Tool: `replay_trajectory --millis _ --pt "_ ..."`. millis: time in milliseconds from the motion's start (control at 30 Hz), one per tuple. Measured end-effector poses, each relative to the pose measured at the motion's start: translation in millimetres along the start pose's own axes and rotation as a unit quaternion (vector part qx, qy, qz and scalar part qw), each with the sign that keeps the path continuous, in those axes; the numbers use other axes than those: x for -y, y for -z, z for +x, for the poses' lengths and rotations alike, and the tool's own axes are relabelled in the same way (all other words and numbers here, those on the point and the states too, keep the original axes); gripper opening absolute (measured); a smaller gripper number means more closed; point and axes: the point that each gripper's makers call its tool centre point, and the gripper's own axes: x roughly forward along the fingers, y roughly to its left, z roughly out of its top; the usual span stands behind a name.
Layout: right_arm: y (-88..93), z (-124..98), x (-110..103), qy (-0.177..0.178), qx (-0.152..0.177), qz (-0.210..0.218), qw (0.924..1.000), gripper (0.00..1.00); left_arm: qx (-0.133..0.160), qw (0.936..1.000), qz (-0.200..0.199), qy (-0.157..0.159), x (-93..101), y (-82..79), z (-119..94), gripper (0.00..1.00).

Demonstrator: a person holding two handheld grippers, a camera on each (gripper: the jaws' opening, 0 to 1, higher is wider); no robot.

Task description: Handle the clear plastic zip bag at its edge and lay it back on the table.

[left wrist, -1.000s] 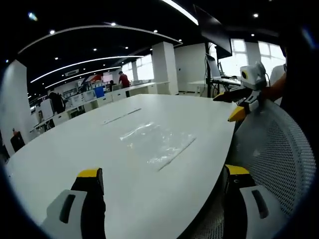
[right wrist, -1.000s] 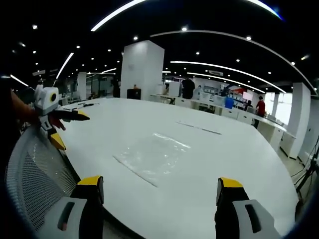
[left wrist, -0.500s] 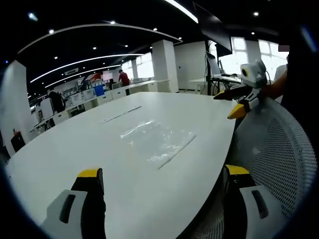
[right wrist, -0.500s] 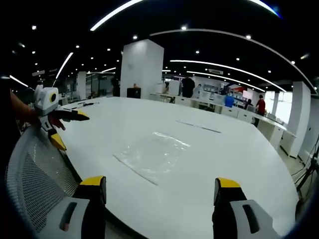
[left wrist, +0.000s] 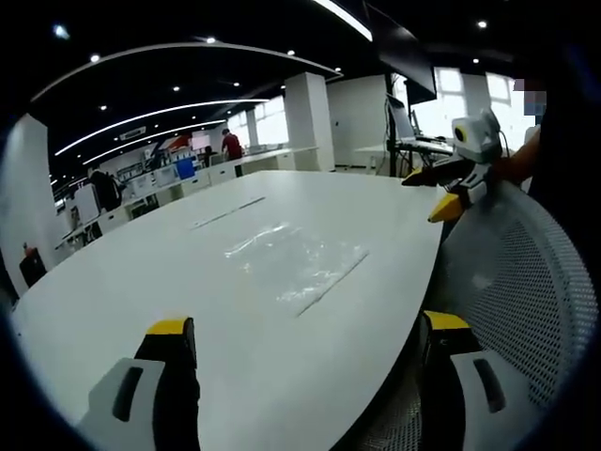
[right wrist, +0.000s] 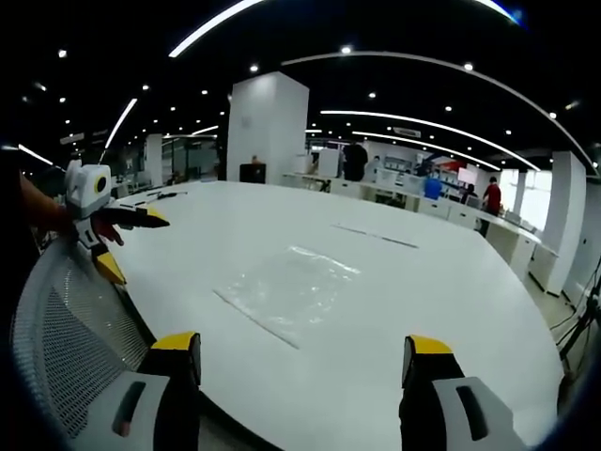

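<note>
While nothing is gripped yet, the task looks barely begun. Left tool (left wrist: 300, 352): jaws spread wide, empty, hanging over the near rim of the white worktop (left wrist: 141, 272), well short of the bag. Ahead of it and a little to its right, the clear zip bag (left wrist: 296, 263), flat on the worktop, its zip strip along the side nearer the chair. Further right, a mesh chair back (left wrist: 516, 282), and above it the right tool (left wrist: 446, 188) seen from the left gripper view, held clear of the worktop. Right tool (right wrist: 300, 352) in its own view: jaws likewise wide and empty, the bag (right wrist: 286, 291) ahead and slightly to its left, untouched. Still to do, by this showing: reaching in, pinching an edge, lifting, and laying the bag down again.
</note>
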Motion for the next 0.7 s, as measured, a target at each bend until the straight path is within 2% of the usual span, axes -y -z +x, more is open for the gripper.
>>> replay_trajectory --millis 300,700 --pt "1.5 0.6 0.7 -0.001 -0.001 0.001 1.0 0.9 0.006 1.0 -0.007 -0.001 -1.7 -2.2 -0.2 0.99" --pt "4.5 1.4 -1.7 -0.003 -0.015 0.001 0.9999 1.0 -0.003 0.9999 0.009 0.01 1.4 -1.6 -1.3 0.97"
